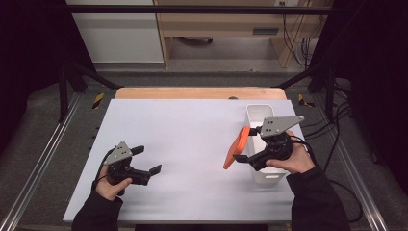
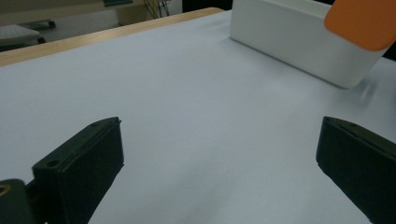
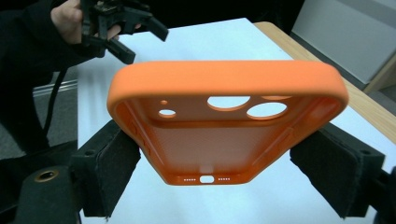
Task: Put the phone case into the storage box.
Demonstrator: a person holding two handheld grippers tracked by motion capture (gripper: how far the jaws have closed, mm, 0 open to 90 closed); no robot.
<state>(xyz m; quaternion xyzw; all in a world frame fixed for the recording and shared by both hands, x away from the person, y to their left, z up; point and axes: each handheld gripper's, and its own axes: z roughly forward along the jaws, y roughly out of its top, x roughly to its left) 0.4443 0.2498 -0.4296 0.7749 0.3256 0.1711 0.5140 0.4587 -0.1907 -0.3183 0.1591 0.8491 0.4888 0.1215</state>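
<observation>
Pinching an orange phone case (image 3: 224,126) by its two long sides, the right hand-held gripper (image 1: 243,144) holds it lifted clear of the bench (image 1: 192,139), just beside the near end of a white bin (image 1: 262,144). In the right gripper view the case lies hollow side up, its camera cut-outs away from the jaws and its port end towards them, and both black pads press against its edges. From the high view the case (image 1: 236,147) stands on edge, tilted, with its top leaning towards the bin. The right hand (image 1: 293,159) wraps the gripper body from behind, the forearm in a dark sleeve coming up from the lower right, the gripper pointing left across the bench.

The left hand-held gripper (image 1: 146,161) is well apart, low over the near left part of the bench, pointing right. Its jaws are spread wide with nothing between them. The left hand (image 1: 113,185) grips it from below, wrist bent, sleeve entering at the bottom edge. The left gripper view shows the bin's side wall (image 2: 289,42) and a corner of the case (image 2: 366,23) farther off.
</observation>
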